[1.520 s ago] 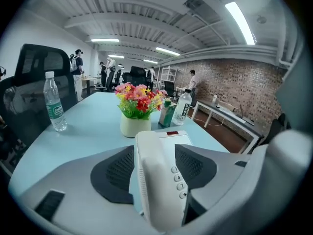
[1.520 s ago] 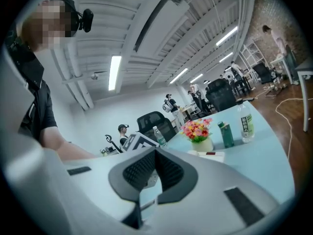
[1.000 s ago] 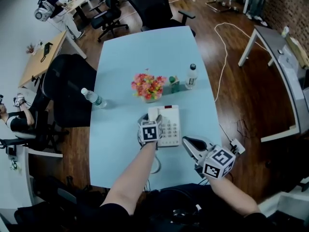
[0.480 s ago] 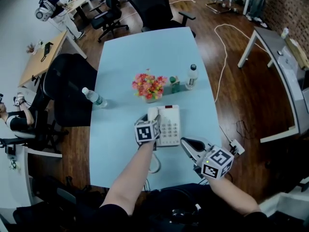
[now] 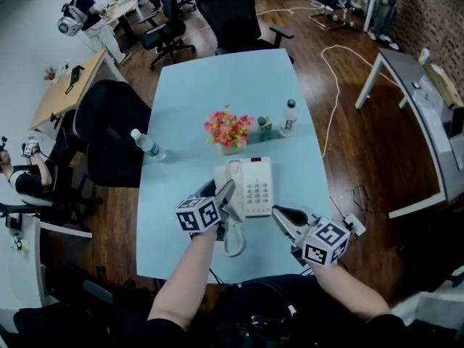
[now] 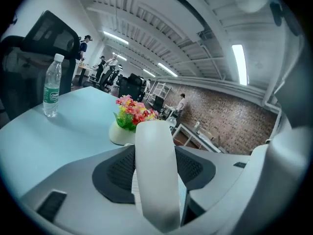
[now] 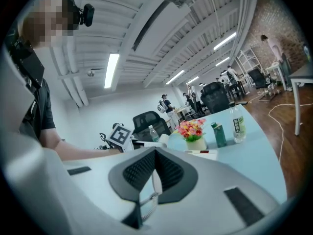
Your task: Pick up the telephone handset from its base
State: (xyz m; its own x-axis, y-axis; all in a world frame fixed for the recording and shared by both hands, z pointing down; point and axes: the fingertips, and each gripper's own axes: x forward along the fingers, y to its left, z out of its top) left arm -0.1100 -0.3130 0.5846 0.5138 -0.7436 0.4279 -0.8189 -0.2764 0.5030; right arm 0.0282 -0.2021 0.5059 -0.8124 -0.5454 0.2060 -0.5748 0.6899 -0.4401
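The white telephone base lies on the pale blue table, its left cradle bare. My left gripper hovers just left of the base, shut on the white handset, which is lifted off. In the left gripper view the handset stands upright between the dark pads, which press on both its sides. The coiled cord hangs from it toward the table's near edge. My right gripper stays low at the base's near right corner, jaw tips together with nothing held.
A pot of flowers, a small green bottle and a clear bottle stand just beyond the phone. Another water bottle stands at the left edge. A black office chair sits close by on the left.
My left gripper has risen and drawn left and toward me, carrying the handset off the base's cradle. The right gripper has stayed where it was.
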